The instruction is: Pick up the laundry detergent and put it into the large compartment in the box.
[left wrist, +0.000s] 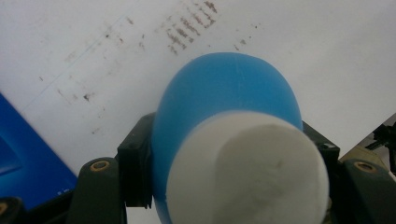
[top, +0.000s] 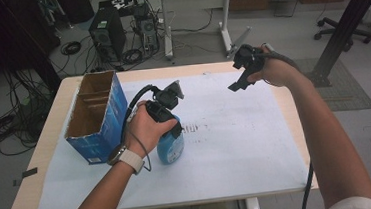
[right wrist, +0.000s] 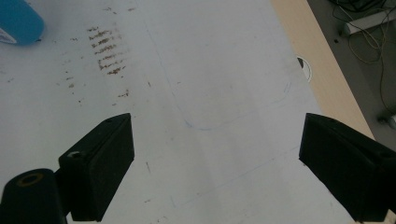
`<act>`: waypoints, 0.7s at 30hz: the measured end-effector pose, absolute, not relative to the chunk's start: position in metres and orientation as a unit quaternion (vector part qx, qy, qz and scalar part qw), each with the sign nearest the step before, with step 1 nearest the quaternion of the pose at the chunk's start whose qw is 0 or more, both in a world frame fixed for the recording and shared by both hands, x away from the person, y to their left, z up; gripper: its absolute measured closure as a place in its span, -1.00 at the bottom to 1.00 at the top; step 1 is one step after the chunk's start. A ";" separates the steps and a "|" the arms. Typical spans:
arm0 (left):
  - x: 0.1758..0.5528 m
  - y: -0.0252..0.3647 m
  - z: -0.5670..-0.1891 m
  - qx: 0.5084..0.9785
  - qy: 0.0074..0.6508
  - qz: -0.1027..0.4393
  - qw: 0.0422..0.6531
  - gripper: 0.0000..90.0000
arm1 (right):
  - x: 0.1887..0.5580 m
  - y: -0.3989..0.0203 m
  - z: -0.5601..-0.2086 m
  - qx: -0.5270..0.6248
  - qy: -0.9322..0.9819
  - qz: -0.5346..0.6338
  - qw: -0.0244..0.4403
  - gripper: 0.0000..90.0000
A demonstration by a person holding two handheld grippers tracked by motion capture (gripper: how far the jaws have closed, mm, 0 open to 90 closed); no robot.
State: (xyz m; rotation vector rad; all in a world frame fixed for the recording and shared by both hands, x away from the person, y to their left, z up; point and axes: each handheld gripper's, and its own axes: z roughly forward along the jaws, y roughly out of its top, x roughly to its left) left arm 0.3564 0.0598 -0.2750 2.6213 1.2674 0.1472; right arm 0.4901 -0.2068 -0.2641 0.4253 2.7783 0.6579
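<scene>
Left gripper (top: 167,117) is clamping the blue bottle (left wrist: 224,116) upright, box (top: 94,116) lying just to its left. Right gripper (top: 243,72) is hanging spread and empty, well off to the bottle's right.

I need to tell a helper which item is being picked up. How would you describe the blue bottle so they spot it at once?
Find the white sheet covering the wooden table. Near its left side, just right of the open blue cardboard box, stands the blue bottle, clamped by the left gripper. Unlike the angular box, it is rounded, smooth plastic with a white cap.
</scene>
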 end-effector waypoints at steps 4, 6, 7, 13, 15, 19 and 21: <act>0.356 0.061 -0.272 0.893 0.432 0.052 0.112 -0.18 | 0.489 -0.207 -0.263 0.146 0.954 0.227 0.128 -0.77; 0.356 0.061 -0.271 0.892 0.434 0.053 0.113 -0.18 | 0.489 -0.208 -0.263 0.146 0.954 0.227 0.128 -0.77; 0.356 0.061 -0.271 0.892 0.435 0.053 0.112 -0.18 | 0.489 -0.209 -0.263 0.146 0.954 0.228 0.128 -0.77; 0.355 0.061 -0.267 0.891 0.436 0.056 0.110 -0.18 | 0.488 -0.209 -0.262 0.146 0.954 0.227 0.129 -0.77; 0.355 0.061 -0.266 0.892 0.436 0.057 0.109 -0.18 | 0.488 -0.209 -0.262 0.146 0.954 0.227 0.129 -0.77; 0.355 0.062 -0.263 0.891 0.437 0.056 0.108 -0.18 | 0.488 -0.210 -0.262 0.146 0.954 0.228 0.130 -0.77; 0.354 0.062 -0.262 0.891 0.437 0.057 0.108 -0.18 | 0.488 -0.210 -0.262 0.146 0.954 0.228 0.130 -0.77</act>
